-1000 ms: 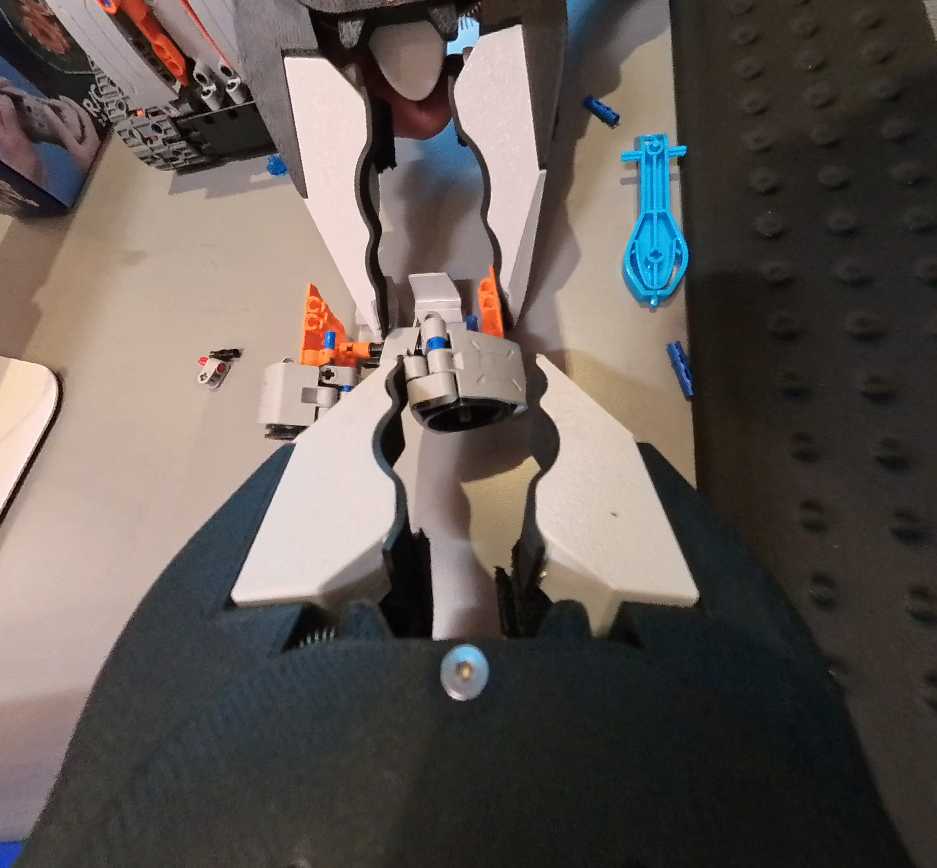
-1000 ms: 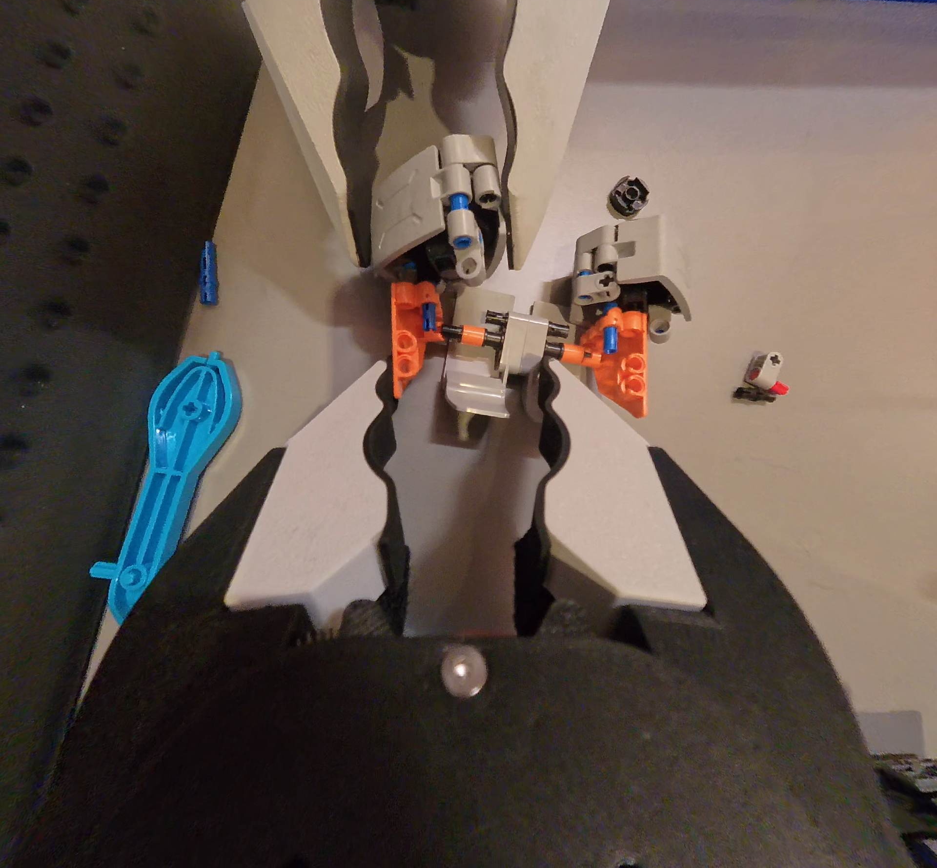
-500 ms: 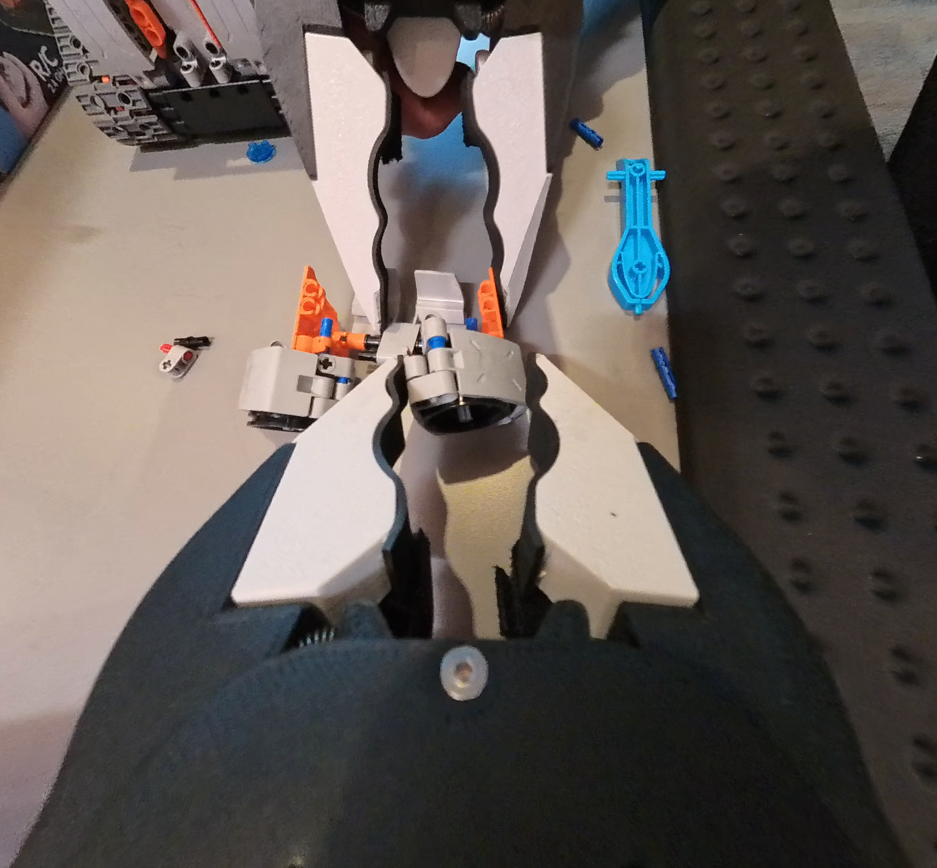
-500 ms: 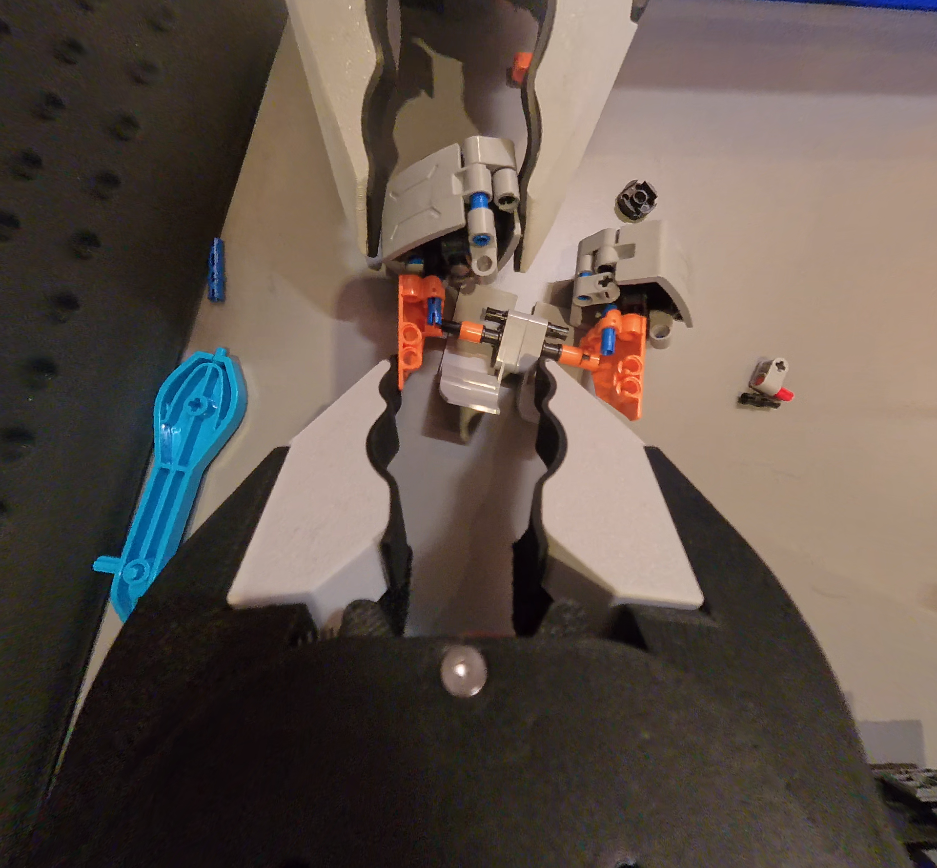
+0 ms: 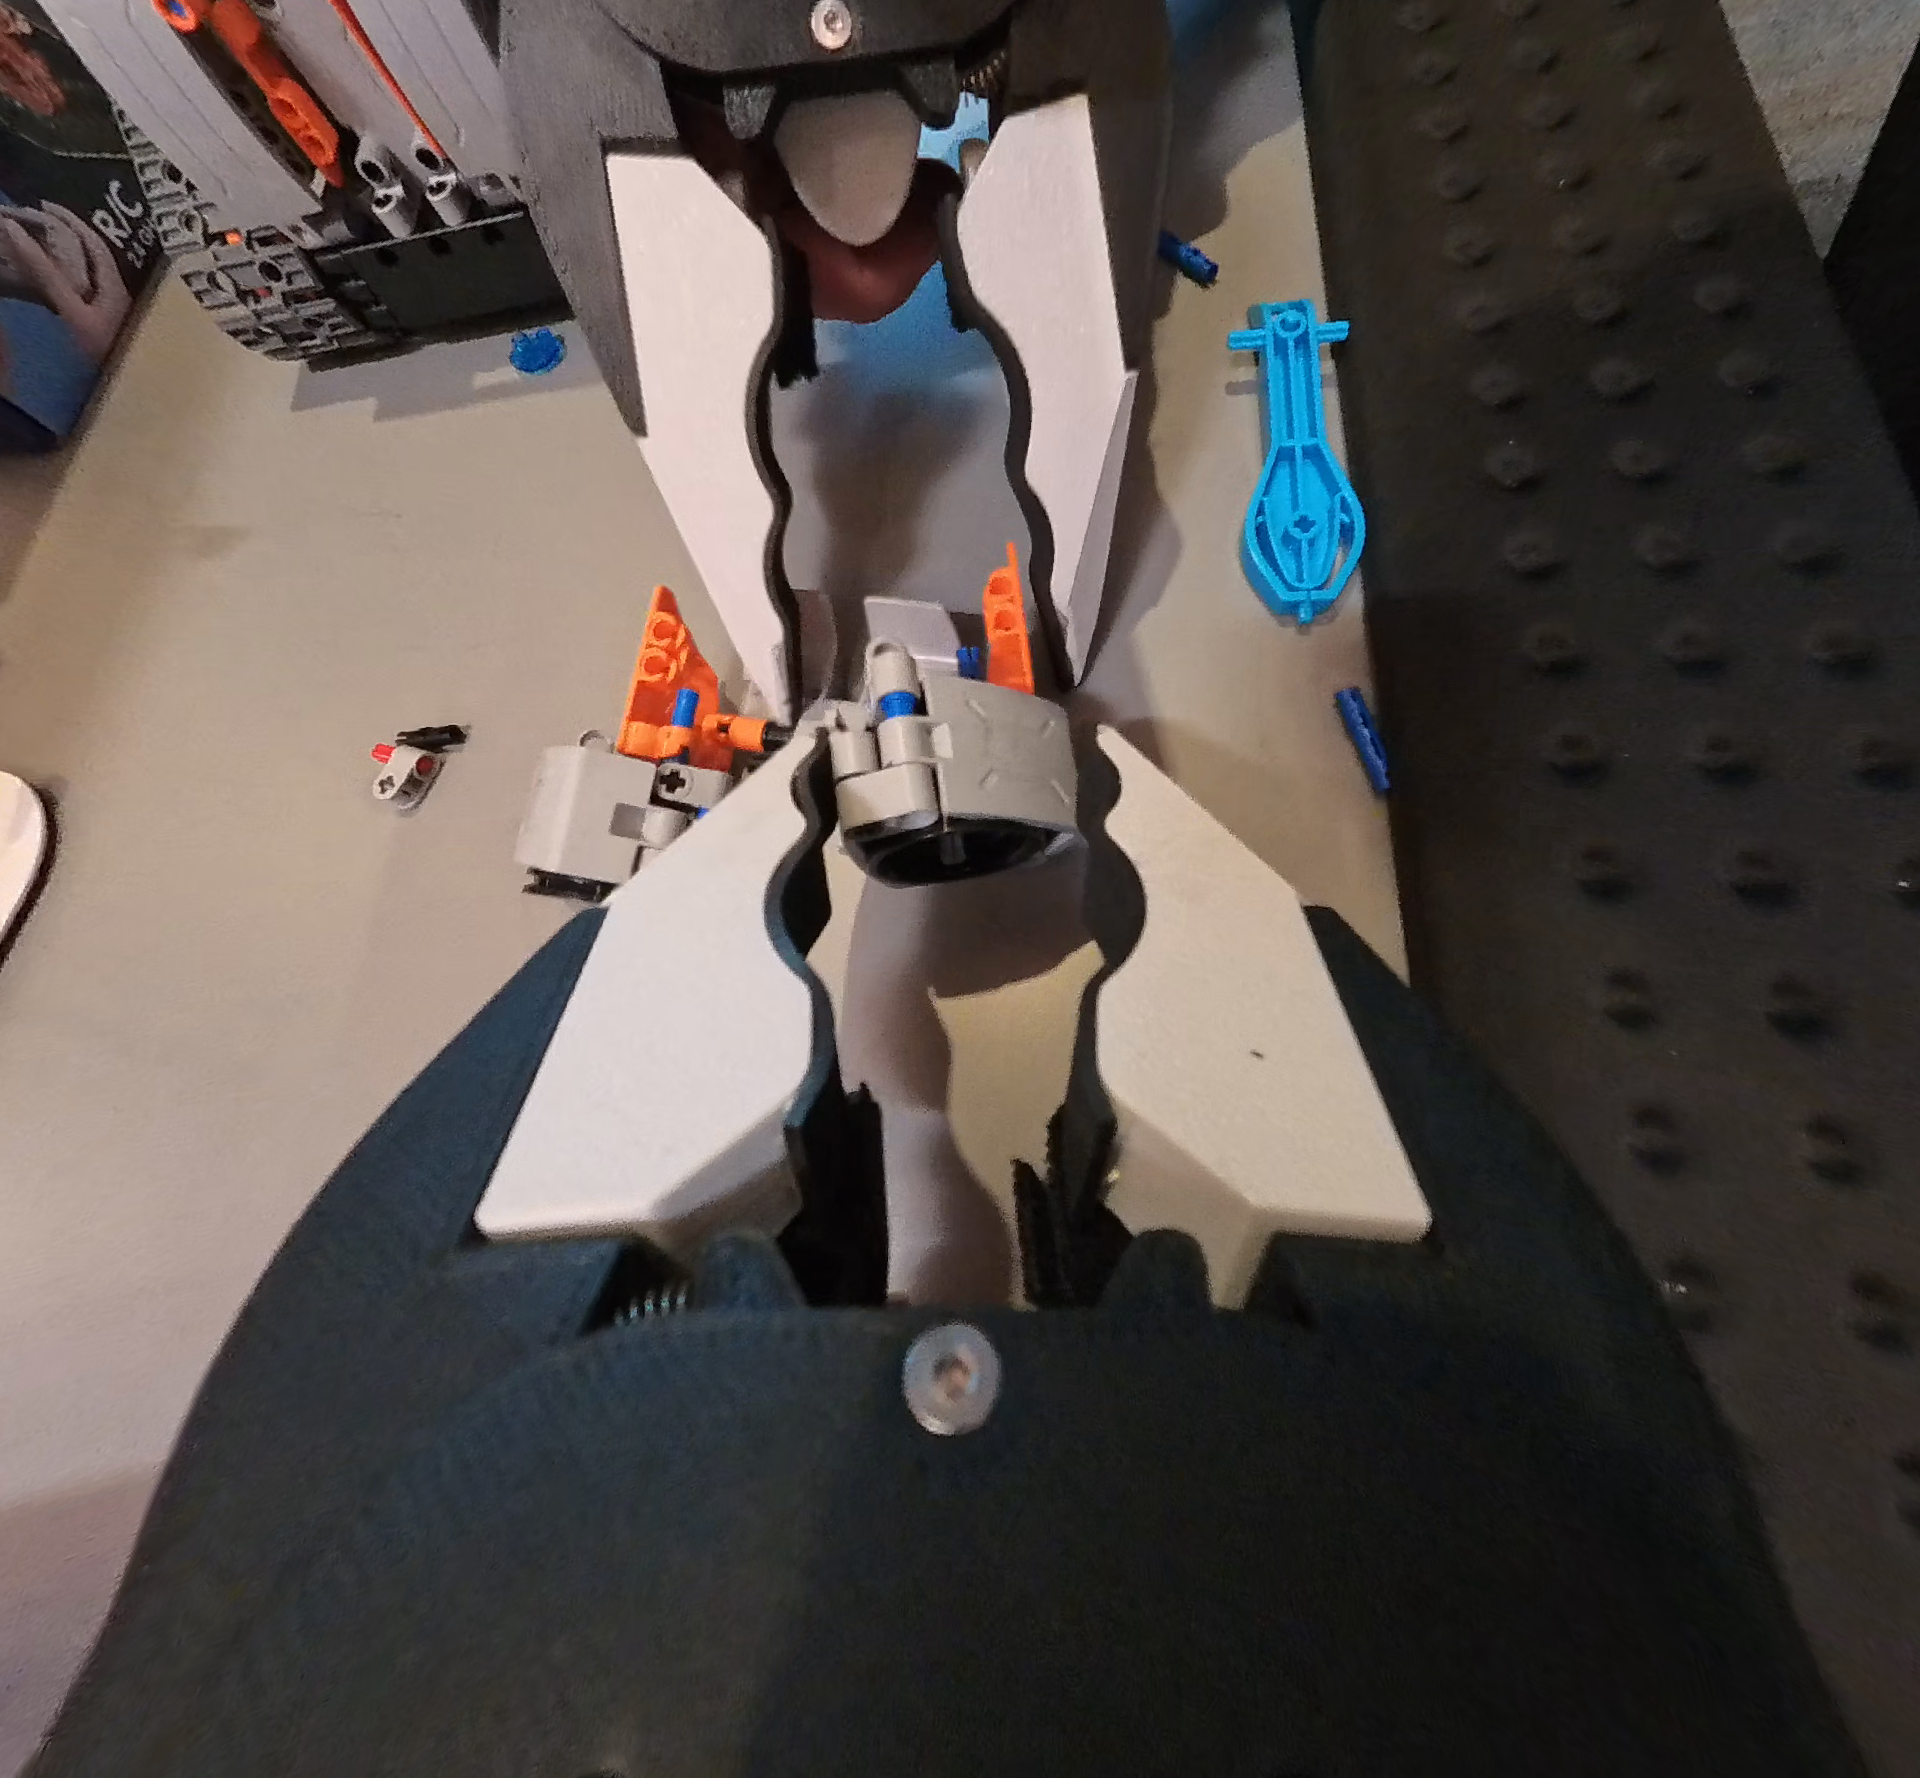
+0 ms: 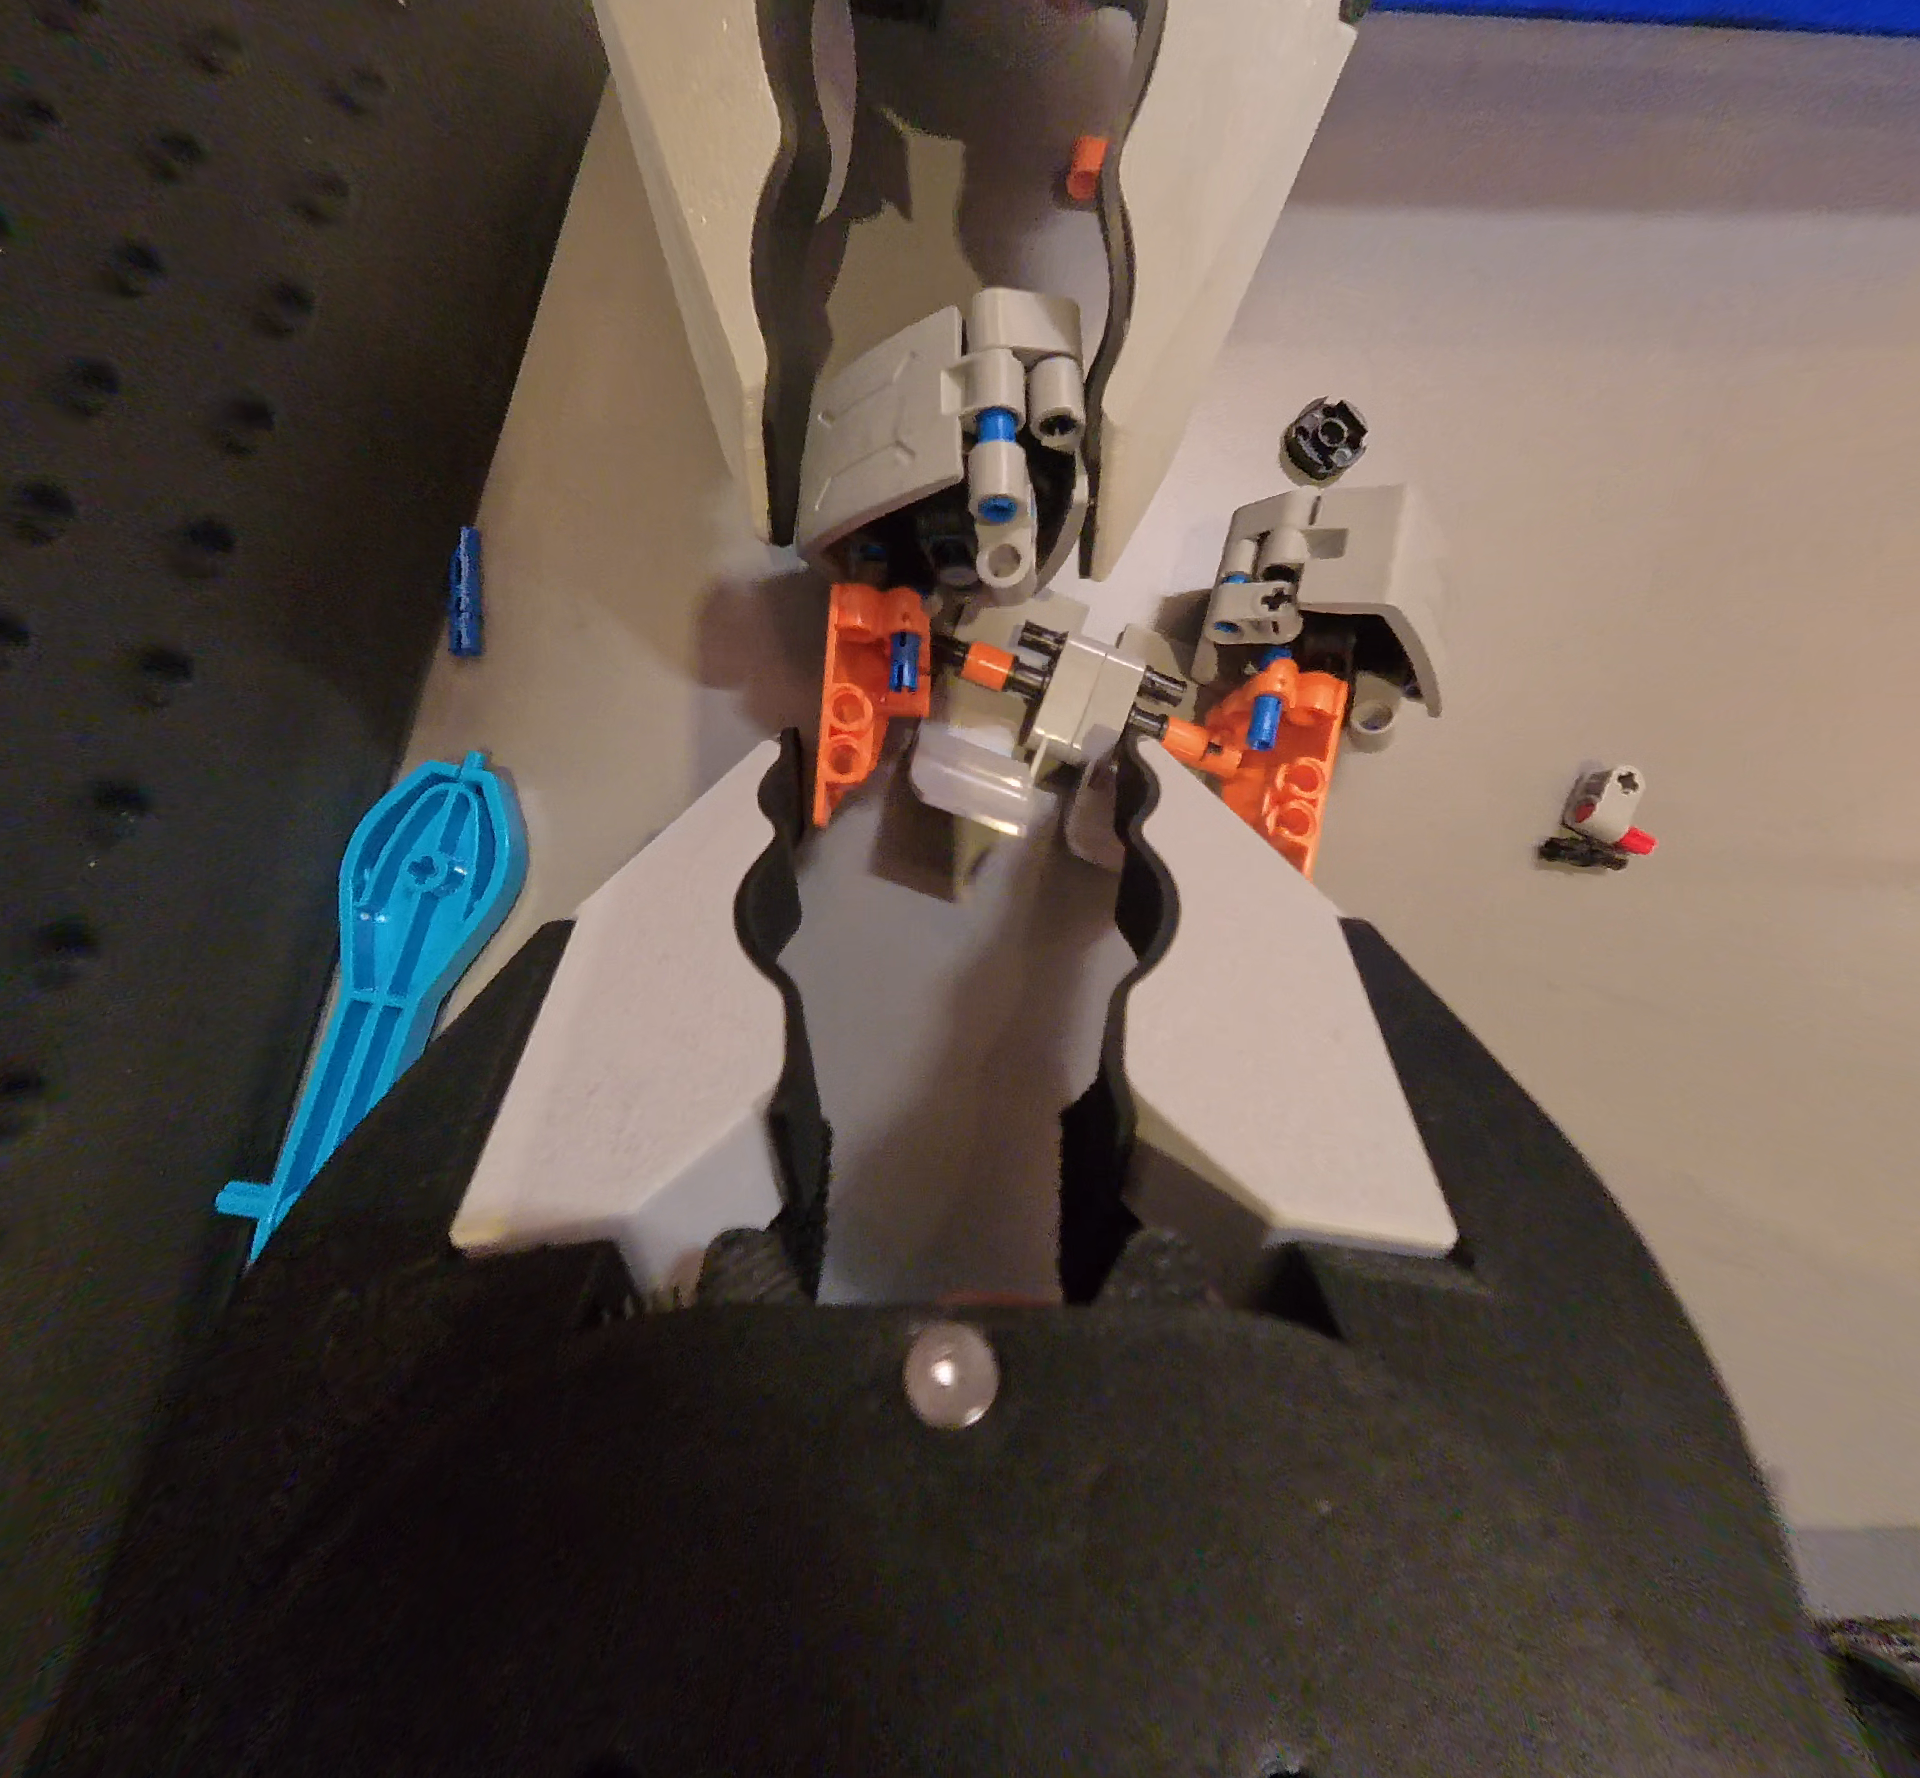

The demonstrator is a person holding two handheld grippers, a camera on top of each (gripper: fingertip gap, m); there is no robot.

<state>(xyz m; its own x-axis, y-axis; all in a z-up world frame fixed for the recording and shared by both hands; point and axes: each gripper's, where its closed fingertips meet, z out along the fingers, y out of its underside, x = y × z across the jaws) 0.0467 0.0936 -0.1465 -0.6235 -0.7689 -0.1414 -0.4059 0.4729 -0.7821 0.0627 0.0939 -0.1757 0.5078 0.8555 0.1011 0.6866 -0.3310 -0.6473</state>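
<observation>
Two grippers meet nose to nose over a small brick assembly on the beige table (image 6: 1558, 274). The left gripper (image 5: 956, 752) has its jaws part-spread and pinches a grey curved fender module (image 5: 997, 752), which sits just beside the grey core block (image 6: 1081, 689). The right gripper (image 6: 956, 752) straddles the core block at about the same spread, one tip against the orange panel (image 6: 862, 689); I can't tell if it's clamped.

- Fingers: pale flat plastic with wavy black inner edges.
- Fender: smooth matte grey with blue pins.
- A second fender module (image 6: 1340, 544) hangs off the other side of the core block.
- Near the core block: a blue pin (image 6: 468, 590), a black round piece (image 6: 1325, 440) and a small grey-red connector (image 6: 1605, 798).
- Farther out: a glossy blue separator tool (image 6: 416, 897) at the edge of a black dimpled mat (image 6: 156, 378).
</observation>
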